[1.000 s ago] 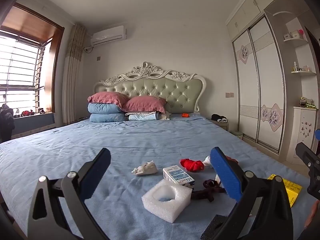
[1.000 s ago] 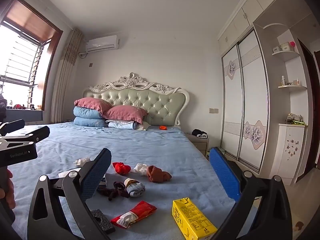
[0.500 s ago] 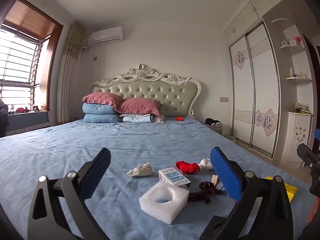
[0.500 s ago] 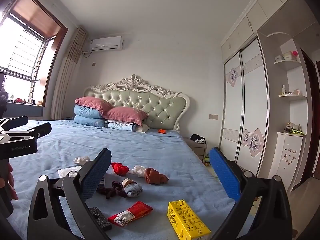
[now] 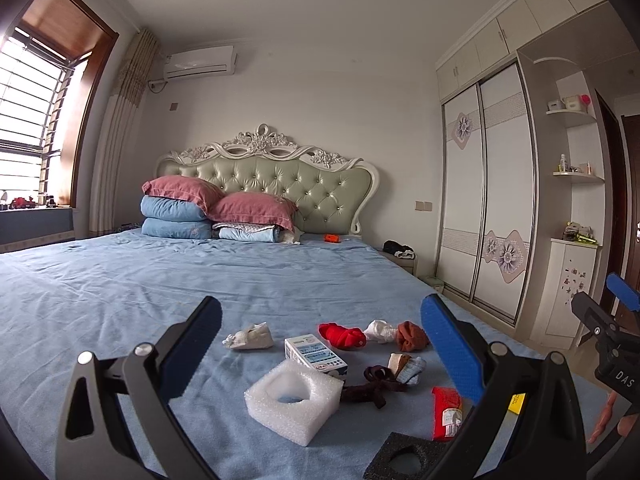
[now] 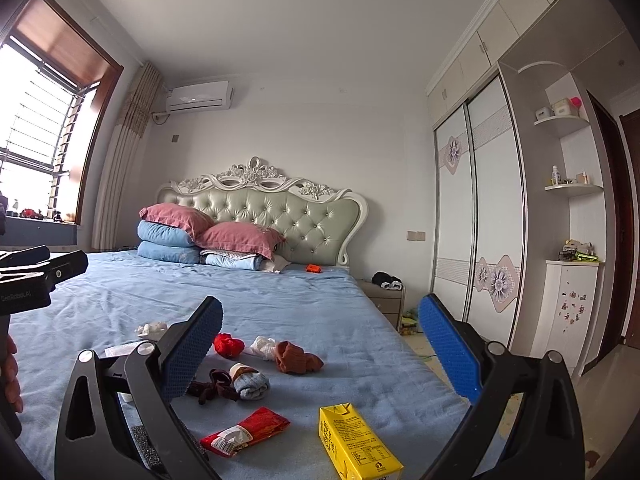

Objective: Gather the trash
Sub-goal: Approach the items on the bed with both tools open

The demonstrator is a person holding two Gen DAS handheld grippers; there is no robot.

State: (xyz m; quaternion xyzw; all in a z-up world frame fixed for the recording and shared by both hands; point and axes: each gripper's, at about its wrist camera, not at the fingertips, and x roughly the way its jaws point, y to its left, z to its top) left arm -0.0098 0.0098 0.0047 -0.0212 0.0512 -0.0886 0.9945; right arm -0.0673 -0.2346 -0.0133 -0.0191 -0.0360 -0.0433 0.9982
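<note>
Trash lies on the blue bed (image 5: 120,288) near its foot. In the left wrist view I see a white foam block (image 5: 294,402), a white and blue box (image 5: 316,356), a black foam piece (image 5: 404,460), a red wrapper (image 5: 446,412) and crumpled white paper (image 5: 248,338). My left gripper (image 5: 322,348) is open and empty above them. In the right wrist view a yellow carton (image 6: 356,444) and the red wrapper (image 6: 246,430) lie below my open, empty right gripper (image 6: 320,350).
Socks lie among the trash: red (image 5: 342,336), white (image 5: 380,330), brown (image 5: 412,336), dark (image 5: 372,386) and grey-blue (image 6: 250,384). Pillows (image 5: 216,210) are stacked at the headboard. A wardrobe (image 5: 488,200) stands on the right, with floor beside the bed (image 6: 608,392).
Both grippers have shifted slightly, with both views tilting upward. In the left view the trash now sits further right and the red wrapper has come into sight. Both stay open.
</note>
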